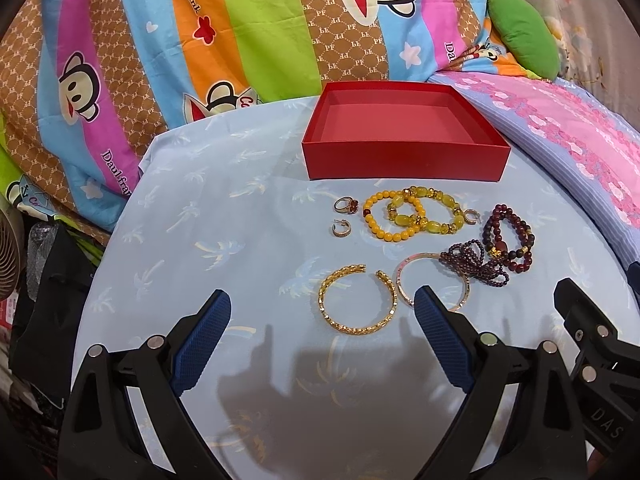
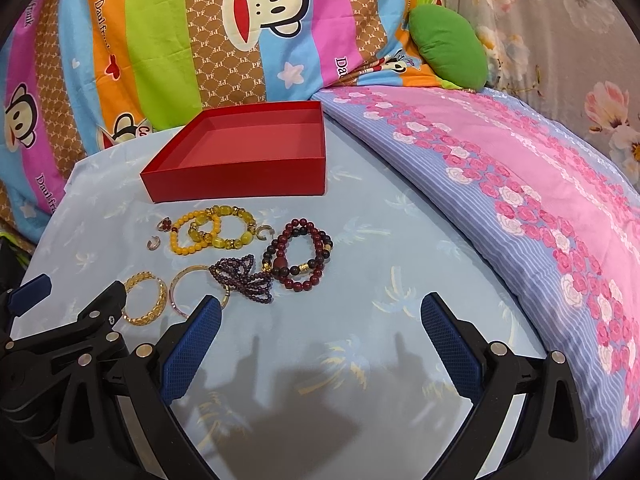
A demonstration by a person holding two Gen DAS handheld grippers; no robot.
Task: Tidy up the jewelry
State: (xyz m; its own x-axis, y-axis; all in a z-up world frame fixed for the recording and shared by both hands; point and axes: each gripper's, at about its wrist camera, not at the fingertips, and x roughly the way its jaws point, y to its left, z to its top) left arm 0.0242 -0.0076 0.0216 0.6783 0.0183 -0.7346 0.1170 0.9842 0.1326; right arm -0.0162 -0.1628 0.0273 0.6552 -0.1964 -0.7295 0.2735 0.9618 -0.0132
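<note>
An empty red box (image 1: 404,160) (image 2: 240,178) stands on a light blue cloth. In front of it lie jewelry pieces: a ring with a red stone (image 1: 346,205), a small hoop earring (image 1: 341,229), yellow bead bracelets (image 1: 416,216) (image 2: 216,230), dark red bead bracelets (image 1: 508,240) (image 2: 300,256), a purple bead strand (image 1: 476,264) (image 2: 244,280), a gold cuff bangle (image 1: 356,300) (image 2: 146,300) and a thin pink bangle (image 1: 404,280) (image 2: 180,284). My left gripper (image 1: 324,308) is open, just before the gold cuff. My right gripper (image 2: 320,312) is open, right of the jewelry.
A colourful monkey-print quilt (image 1: 160,60) lies behind and to the left. A pink floral quilt (image 2: 520,184) lies to the right, with a green cushion (image 2: 448,48) behind it. Dark clutter (image 1: 40,280) sits off the cloth's left edge.
</note>
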